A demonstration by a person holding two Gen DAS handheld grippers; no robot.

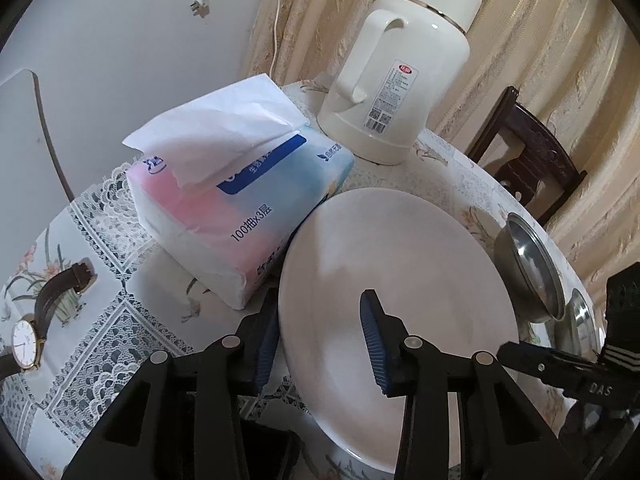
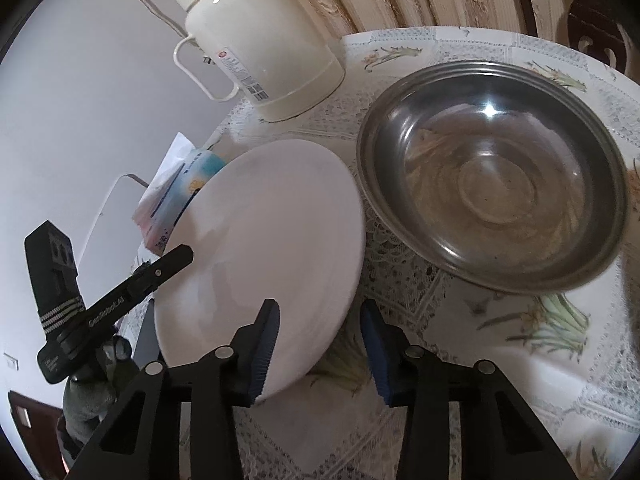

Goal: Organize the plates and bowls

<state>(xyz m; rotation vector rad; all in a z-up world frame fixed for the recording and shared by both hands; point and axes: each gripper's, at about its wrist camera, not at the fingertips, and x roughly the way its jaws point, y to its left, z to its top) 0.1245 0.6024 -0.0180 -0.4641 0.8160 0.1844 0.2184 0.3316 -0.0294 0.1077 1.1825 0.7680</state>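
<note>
- White plate (image 1: 400,280) plain, glossy, on the table (image 1: 120,264); rim straddled by left gripper (image 1: 320,340), jaws apart
- Tissue pack (image 1: 240,208) touching at 10 o'clock
- Steel bowl (image 2: 492,176) near at 2 o'clock
- Right gripper (image 2: 320,344) open, astride plate's near rim

Plate (image 1: 400,264): plain white. Bowl (image 2: 496,176): bare steel grey. Flask (image 1: 404,76): cream, gold band. Tissue pack (image 1: 240,208): pink-blue. Tablecloth (image 2: 500,360): white lace, floral print. Gripper pads (image 2: 374,344): blue.

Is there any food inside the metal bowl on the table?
No, in the right wrist view the metal bowl is empty; its shiny inside shows only reflections and its bare bottom.
</note>
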